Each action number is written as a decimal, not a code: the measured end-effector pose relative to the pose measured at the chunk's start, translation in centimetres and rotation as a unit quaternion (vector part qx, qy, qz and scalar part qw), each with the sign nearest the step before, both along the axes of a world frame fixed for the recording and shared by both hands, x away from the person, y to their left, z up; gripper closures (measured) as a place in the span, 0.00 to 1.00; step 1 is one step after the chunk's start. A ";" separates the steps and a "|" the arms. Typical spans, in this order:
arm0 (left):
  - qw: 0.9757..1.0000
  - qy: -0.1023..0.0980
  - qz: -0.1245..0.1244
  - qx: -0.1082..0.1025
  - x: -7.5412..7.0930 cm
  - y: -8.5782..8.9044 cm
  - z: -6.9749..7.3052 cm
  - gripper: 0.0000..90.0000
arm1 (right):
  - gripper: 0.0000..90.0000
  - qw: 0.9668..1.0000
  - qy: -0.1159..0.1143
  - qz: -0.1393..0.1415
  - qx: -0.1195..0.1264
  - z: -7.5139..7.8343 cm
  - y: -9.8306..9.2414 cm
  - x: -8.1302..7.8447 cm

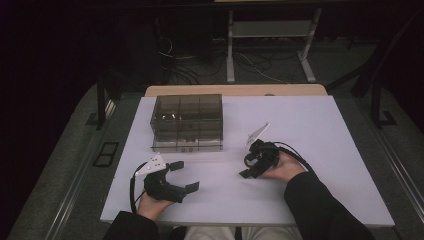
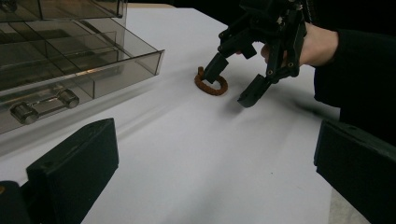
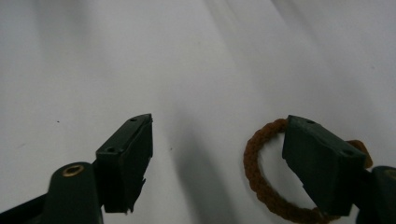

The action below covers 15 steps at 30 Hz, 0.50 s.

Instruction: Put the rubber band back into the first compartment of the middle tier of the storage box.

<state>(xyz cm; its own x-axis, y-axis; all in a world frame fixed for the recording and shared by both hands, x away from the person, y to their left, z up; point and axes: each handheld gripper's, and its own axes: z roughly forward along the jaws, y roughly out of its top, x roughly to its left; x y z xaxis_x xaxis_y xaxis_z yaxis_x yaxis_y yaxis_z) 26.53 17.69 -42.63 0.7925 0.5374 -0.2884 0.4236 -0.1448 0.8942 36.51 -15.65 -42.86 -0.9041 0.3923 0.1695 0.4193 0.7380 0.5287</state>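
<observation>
A brown braided ring (image 2: 211,88) lies flat on the white table top (image 1: 305,125), right of centre. My right gripper (image 1: 247,167) is tipped down over it, jaws apart. In the right gripper view the ring (image 3: 254,161) sits by the right-hand jaw, which covers part of it; its left arc lies between the jaws of my right gripper (image 3: 219,126), and no pad presses on it. The left gripper view shows one finger of the right gripper (image 2: 229,88) set down at the ring. My left gripper (image 1: 186,175) rests open and holds nothing near the front left edge.
A smoky clear compartment box (image 1: 187,122) stands at the back left of the table, with a front drawer and metal handle (image 2: 44,105) facing me. Bare white surface lies between the box, the ring and my left gripper (image 2: 215,135). Cables and frame legs lie on the floor beyond.
</observation>
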 end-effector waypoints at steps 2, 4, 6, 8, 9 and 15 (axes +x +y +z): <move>1.000 -0.001 0.000 0.000 0.0 0.0 0.0 0.00 | 0.33 1.000 -0.004 0.002 -0.001 -0.1 0.1 0.1; 1.000 0.000 0.000 0.000 0.0 0.0 0.0 0.00 | 0.34 1.000 -0.007 0.002 0.000 -0.1 0.0 0.1; 1.000 0.000 0.000 0.000 0.0 0.0 0.0 0.00 | 0.37 1.000 -0.010 0.001 -0.001 -0.1 0.0 0.1; 1.000 0.000 0.000 0.000 0.0 0.0 0.0 0.00 | 0.41 1.000 -0.014 -0.001 -0.005 -0.1 0.0 0.2; 1.000 0.000 0.000 0.000 0.0 0.0 0.0 0.00 | 0.43 1.000 -0.015 -0.001 -0.007 -0.1 -0.1 0.2; 1.000 -0.001 0.000 0.000 0.0 0.0 0.0 0.00 | 0.54 0.999 -0.026 -0.015 -0.015 -0.1 -0.3 0.4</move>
